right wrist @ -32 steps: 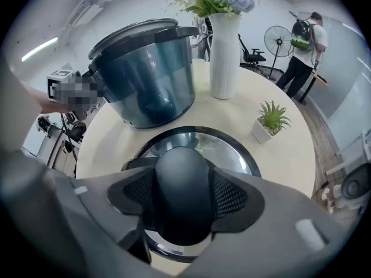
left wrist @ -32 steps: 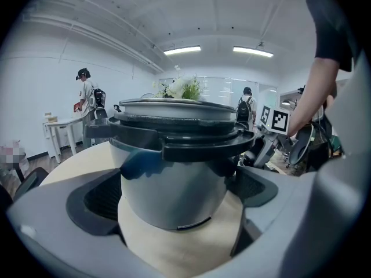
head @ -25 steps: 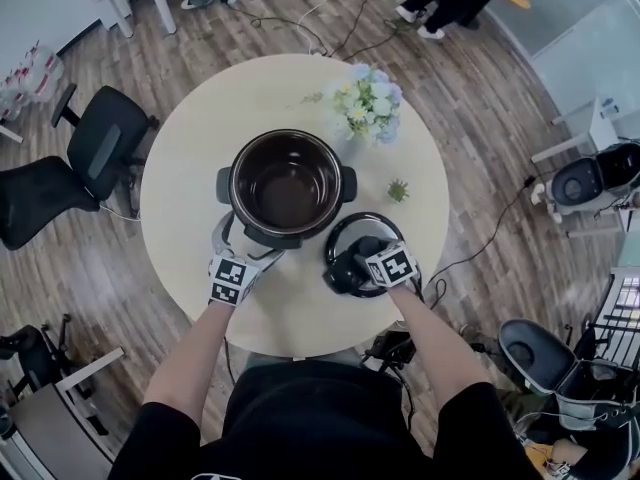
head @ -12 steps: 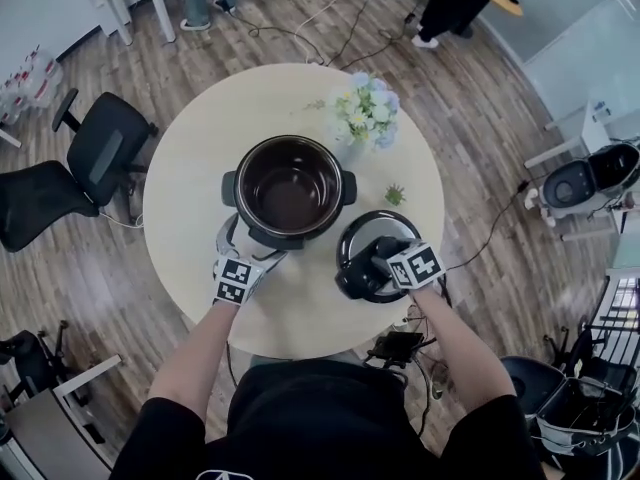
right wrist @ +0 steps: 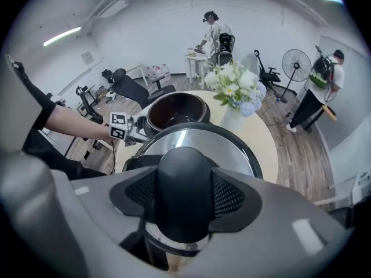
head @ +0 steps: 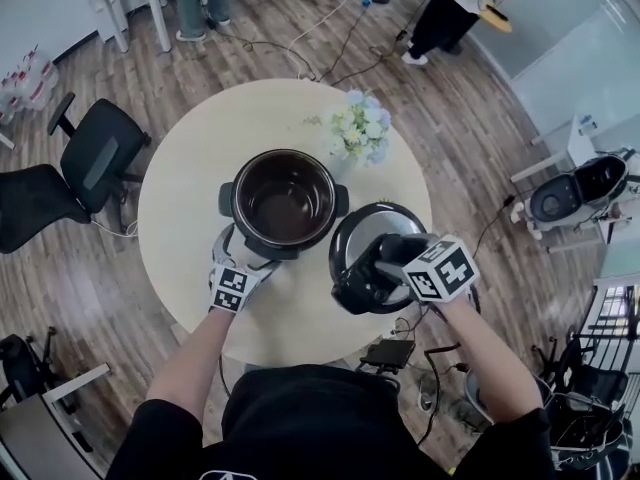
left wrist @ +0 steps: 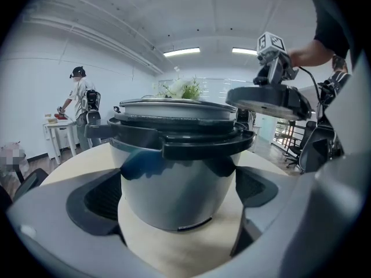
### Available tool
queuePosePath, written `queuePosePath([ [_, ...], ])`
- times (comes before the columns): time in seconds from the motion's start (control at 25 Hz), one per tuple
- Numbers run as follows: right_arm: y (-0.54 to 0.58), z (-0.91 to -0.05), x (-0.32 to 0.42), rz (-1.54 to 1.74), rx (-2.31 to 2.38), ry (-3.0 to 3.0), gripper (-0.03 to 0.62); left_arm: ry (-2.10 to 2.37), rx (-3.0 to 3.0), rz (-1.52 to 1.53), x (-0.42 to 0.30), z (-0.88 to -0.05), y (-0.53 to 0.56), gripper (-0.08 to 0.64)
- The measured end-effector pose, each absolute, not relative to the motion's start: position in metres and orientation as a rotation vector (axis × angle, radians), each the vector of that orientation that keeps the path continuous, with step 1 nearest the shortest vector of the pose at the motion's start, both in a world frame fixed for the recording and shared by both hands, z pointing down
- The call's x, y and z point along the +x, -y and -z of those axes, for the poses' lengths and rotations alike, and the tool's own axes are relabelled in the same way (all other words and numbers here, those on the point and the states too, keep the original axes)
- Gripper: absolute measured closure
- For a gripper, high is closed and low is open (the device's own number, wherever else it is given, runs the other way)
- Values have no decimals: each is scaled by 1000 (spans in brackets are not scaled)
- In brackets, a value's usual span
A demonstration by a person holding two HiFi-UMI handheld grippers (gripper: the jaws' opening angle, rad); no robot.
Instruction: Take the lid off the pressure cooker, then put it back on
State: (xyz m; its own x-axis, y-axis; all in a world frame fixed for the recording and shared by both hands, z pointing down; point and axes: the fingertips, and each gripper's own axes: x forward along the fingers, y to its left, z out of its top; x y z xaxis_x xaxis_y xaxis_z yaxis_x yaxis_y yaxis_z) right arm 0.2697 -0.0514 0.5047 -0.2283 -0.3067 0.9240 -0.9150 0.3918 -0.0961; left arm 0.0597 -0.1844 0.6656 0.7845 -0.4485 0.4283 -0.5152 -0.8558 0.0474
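While the lid (head: pixel 370 230) is hanging aloft: right gripper (right wrist: pixel 185 200) is clamping its jaws on the black knob (right wrist: pixel 184 164), beside the open pressure cooker (head: pixel 284 200).
Left gripper (left wrist: pixel 179 213): jaws are standing apart astride the pressure cooker, not pressing.
Risk: hanging by one knob — the lid could swing, clipping the unpinned pot's rim.

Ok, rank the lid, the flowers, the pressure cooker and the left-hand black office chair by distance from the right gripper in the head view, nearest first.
From the right gripper:
1. lid, held in its jaws.
2. pressure cooker, just left, mid-table.
3. flowers, beyond it at the table's far side.
4. office chair, on the floor, far left.
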Motion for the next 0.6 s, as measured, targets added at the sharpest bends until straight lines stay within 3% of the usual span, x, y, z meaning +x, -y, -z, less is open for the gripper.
queuePosePath([
  [0.6, 182, -467, 143, -858, 935, 1970, 307, 761, 2819, -600, 60, -665, 185, -31],
])
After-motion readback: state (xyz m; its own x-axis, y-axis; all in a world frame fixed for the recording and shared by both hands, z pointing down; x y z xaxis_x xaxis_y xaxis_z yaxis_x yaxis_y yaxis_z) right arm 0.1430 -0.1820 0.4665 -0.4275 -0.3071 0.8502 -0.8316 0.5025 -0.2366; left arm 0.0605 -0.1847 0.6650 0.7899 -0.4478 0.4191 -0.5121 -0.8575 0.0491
